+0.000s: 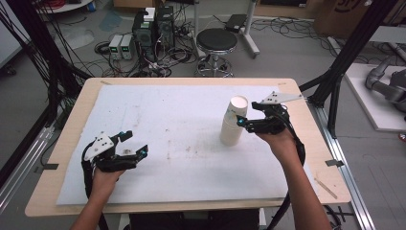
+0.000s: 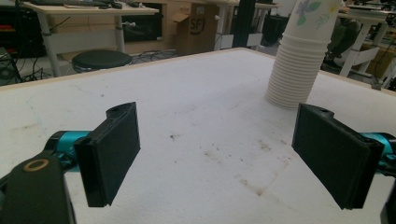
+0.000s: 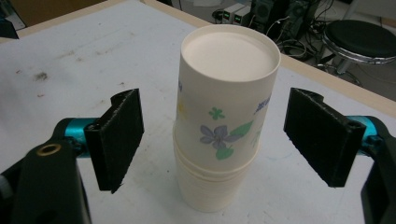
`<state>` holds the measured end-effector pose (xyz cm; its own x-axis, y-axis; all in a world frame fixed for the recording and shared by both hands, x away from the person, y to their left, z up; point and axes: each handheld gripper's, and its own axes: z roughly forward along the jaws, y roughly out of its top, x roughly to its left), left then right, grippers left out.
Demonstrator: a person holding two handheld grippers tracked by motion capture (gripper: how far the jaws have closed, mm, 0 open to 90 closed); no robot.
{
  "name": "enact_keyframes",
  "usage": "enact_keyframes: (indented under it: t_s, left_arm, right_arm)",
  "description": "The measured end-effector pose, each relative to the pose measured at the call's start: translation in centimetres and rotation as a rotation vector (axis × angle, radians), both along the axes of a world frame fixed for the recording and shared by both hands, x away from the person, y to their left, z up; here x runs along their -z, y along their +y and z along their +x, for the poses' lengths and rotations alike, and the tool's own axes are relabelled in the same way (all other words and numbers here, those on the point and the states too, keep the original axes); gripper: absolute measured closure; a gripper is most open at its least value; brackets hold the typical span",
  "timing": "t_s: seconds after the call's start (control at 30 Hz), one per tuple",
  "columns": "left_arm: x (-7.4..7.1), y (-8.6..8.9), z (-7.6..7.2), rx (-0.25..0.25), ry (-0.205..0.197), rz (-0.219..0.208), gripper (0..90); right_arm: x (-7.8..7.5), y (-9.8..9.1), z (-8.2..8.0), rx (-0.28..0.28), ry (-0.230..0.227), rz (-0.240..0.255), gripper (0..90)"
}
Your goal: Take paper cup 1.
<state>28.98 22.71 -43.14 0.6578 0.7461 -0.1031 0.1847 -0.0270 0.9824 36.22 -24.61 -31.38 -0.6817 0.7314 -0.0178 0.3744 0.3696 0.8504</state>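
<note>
A stack of upturned white paper cups [image 1: 233, 122] stands on the right half of the white mat [image 1: 182, 120]. The top cup [image 3: 226, 93] carries a flower print. My right gripper [image 1: 245, 115] is open, its jaws on either side of the stack's upper part [image 3: 219, 163], with a gap on each side. My left gripper [image 1: 135, 143] is open and holds nothing; it hovers low over the mat near the front left. From the left gripper view the stack [image 2: 299, 60] stands far ahead to the right of the open jaws [image 2: 224, 154].
The mat covers a wooden table [image 1: 72, 139] and has small brown stains [image 2: 254, 184]. Beyond the far edge are a black stool [image 1: 217, 40], computer boxes [image 1: 153, 28] and cables on the floor. Black frame posts [image 1: 342, 62] stand at the right.
</note>
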Motion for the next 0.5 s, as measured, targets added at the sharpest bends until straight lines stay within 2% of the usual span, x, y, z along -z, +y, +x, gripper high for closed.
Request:
enact_keyframes:
  t_s: [0.23,0.5]
  left_arm:
    - [0.0,0.1,0.1,-0.002,-0.001,0.0,15.1]
    - [0.1,0.1,0.2,0.0,0.004,-0.002,15.1]
  right_arm:
    - [-0.3,0.7,1.3,-0.004,0.026,-0.016,20.4]
    - [0.0,1.9,3.1,-0.015,0.071,-0.042,20.4]
